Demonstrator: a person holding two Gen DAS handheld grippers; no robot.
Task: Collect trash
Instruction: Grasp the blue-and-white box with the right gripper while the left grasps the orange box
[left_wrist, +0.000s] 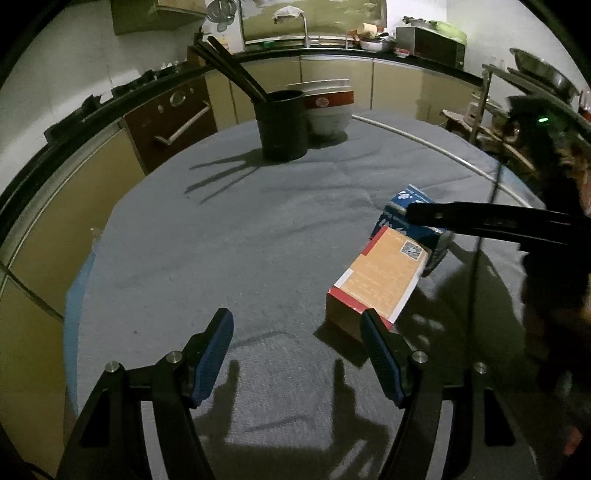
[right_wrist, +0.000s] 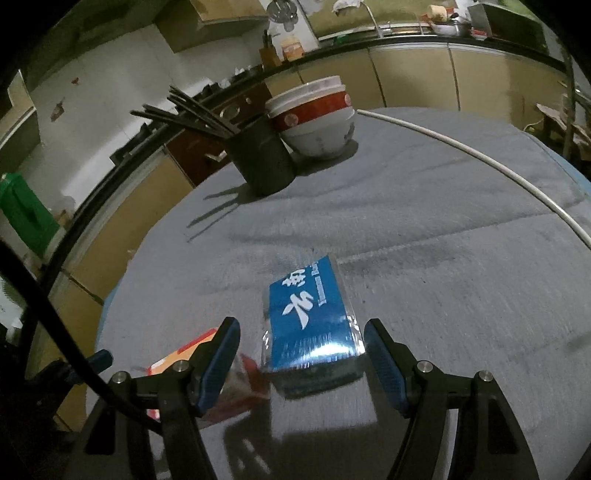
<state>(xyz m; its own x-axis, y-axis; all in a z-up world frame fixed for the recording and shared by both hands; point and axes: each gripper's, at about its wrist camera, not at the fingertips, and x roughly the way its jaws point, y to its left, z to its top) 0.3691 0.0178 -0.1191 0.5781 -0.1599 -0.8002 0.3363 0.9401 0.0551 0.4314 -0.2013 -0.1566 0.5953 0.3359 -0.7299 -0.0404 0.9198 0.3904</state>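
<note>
Collection barely begun — right gripper (right_wrist: 301, 356) jaws spread around blue packet (right_wrist: 312, 317), lower centre; left gripper (left_wrist: 297, 354) jaws spread, empty — orange box (left_wrist: 380, 278) ungrasped on counter (left_wrist: 221, 236).

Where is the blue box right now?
The blue box lies on the grey table, between the open right gripper's fingers, beside the orange box.
</note>
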